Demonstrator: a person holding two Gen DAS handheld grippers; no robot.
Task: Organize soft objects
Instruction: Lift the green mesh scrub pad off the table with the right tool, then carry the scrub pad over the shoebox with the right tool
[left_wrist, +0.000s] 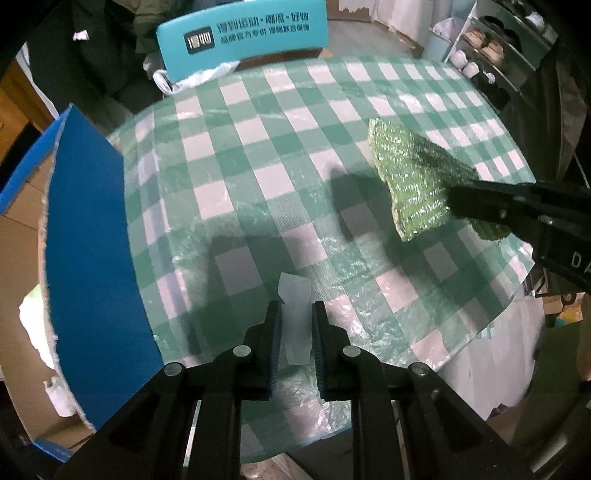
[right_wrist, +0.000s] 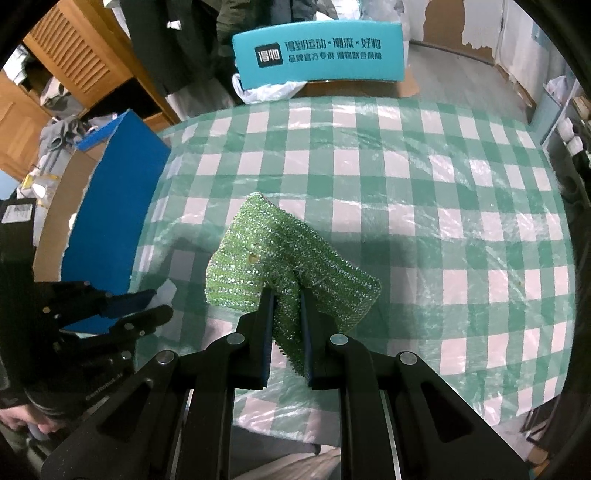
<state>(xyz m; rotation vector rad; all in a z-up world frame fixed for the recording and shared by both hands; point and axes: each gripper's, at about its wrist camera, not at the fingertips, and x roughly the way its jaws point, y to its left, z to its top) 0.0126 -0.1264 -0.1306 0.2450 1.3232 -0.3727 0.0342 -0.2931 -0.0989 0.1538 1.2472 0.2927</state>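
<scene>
My left gripper (left_wrist: 295, 308) is shut on a small white soft piece (left_wrist: 293, 291), which sticks up between the blue pads above the checked table. From the right wrist view the same gripper (right_wrist: 159, 301) shows at the left with the white piece (right_wrist: 164, 293) at its tips. My right gripper (right_wrist: 287, 295) is shut on a glittery green scouring cloth (right_wrist: 266, 254), which hangs lifted off the tablecloth. In the left wrist view the green cloth (left_wrist: 410, 177) shows at the right, held by the right gripper (left_wrist: 452, 203).
A round table with a green-and-white checked cloth (left_wrist: 280, 155) under clear plastic. A blue-lidded cardboard box (left_wrist: 88, 229) stands open at the table's left edge (right_wrist: 118, 206). A teal chair back (right_wrist: 317, 51) is beyond the far edge. A shoe rack (left_wrist: 495, 51) stands at the far right.
</scene>
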